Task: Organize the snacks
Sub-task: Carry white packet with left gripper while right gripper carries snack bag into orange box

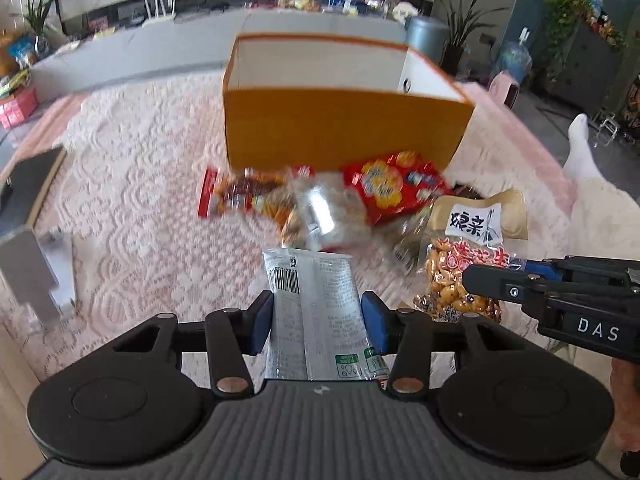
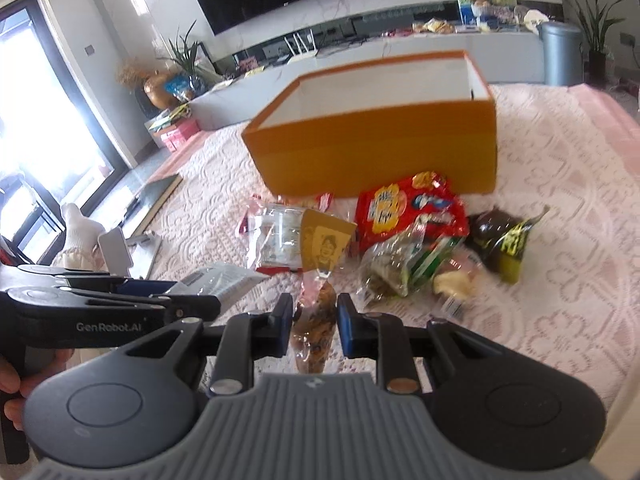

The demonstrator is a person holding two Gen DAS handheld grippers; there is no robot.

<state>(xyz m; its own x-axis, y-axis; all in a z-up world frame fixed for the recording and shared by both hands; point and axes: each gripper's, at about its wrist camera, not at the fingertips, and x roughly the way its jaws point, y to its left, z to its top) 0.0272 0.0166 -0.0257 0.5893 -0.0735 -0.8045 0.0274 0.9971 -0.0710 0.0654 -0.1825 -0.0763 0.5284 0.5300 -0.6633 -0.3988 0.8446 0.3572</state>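
While both grippers hang over the lace tablecloth [image 1: 132,184], each one has a snack pinched. Far left, near edge of the table: a grey stand [image 1: 36,276] and a dark flat board [image 1: 32,184]. Left gripper [image 1: 318,320] is clamped on a white packet [image 1: 316,312], barcode side up, blue pads pressing both edges. Beyond it, middle of the table, lies the snack pile: a red and brown packet [image 1: 228,196] leftmost, a clear wrapped pack [image 1: 324,212] touching it, then a red cracker bag [image 1: 394,186] right of that. Orange box [image 1: 340,128] sits behind the pile at the far side, open top, white inside, nothing visible in it. Right of the pile, a bag of green snacks [image 2: 396,268], a pale wrapped item [image 2: 452,284] just beside it, and a dark bag with yellow print [image 2: 504,240] furthest right. Right gripper [image 2: 313,326] is closed tight on a clear bag of brown snacks [image 2: 314,332] with a tan label top, lifted off the cloth. Person's fingers [image 2: 12,384] wrap the left gripper's handle; a white sock [image 1: 580,148] shows at the right table edge.
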